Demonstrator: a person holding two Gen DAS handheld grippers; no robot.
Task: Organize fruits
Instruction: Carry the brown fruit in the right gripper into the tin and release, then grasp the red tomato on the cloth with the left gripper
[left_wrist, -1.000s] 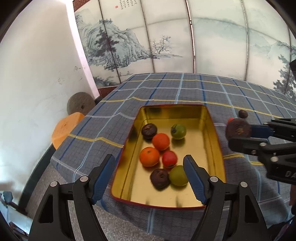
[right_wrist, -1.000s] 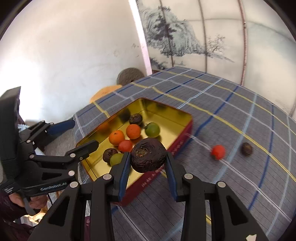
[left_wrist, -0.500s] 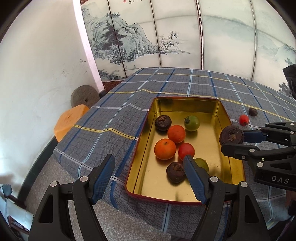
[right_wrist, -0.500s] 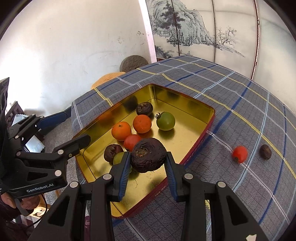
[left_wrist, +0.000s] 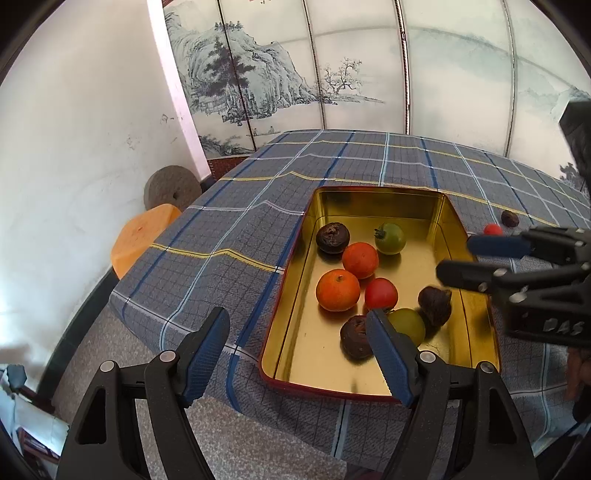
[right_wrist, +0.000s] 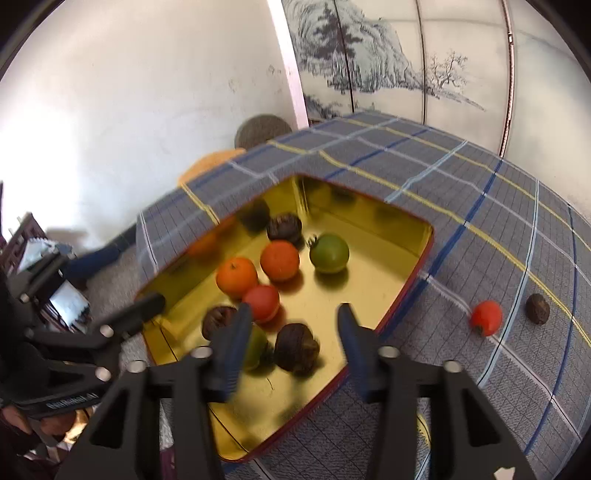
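So, eight fruits in tin (right_wrist: 424, 236), two left on bench (right_wrist: 461, 184); right tongs (right_wrist: 291, 338) just opening, empty, left tongs (left_wrist: 297, 339) released.

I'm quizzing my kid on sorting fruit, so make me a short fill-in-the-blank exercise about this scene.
1. The gold tin holds ___ pieces of fruit.
2. The red tomato outside the tin lies beside a ___ wrinkled fruit.
3. The right tongs stand ___ over the dropped dark fruit.

Missing words: eight; dark; open
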